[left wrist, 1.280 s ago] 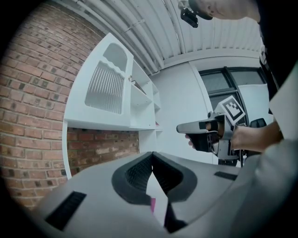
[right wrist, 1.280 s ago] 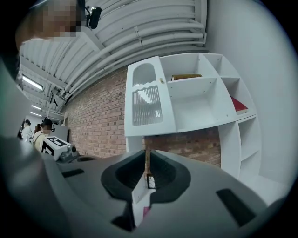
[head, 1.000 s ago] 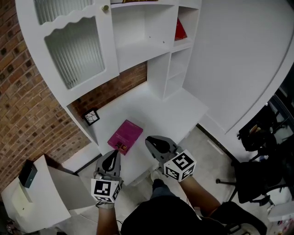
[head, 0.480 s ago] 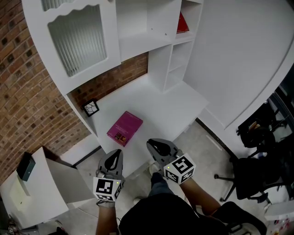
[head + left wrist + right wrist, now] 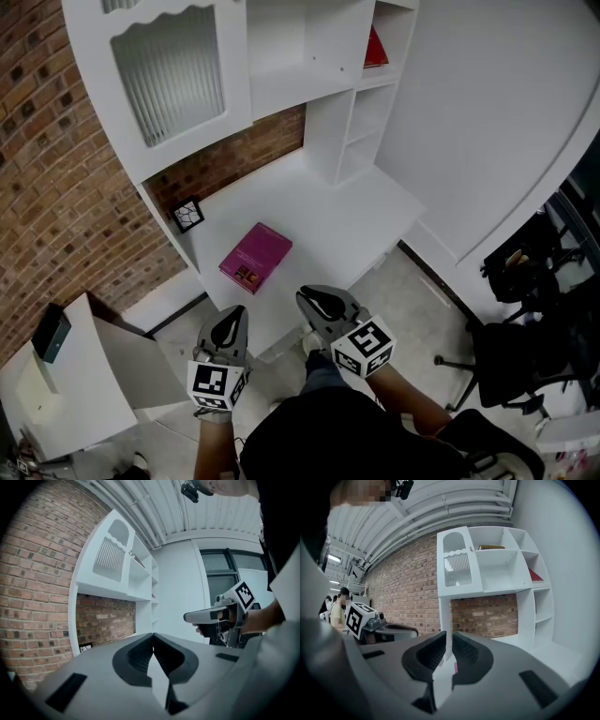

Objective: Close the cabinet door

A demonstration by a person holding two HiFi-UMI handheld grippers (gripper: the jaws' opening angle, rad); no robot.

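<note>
the cabinet door (image 5: 169,84) looks flush, job seemingly done — my left gripper (image 5: 231,325) and right gripper (image 5: 318,301) hang closed, empty, well back.

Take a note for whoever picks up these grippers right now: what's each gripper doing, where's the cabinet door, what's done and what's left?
Left gripper: shut, empty, held low in front of the desk.
Right gripper: shut, empty, beside the left one, also short of the desk edge.
Cabinet door: ribbed-glass panel at the cabinet's upper left; it looks flush with the frame, so closed.
Done: the door appears shut.
Left: probably nothing; perhaps check that it sits fully home. The magenta book lies on the desk, apart from both grippers.
</note>
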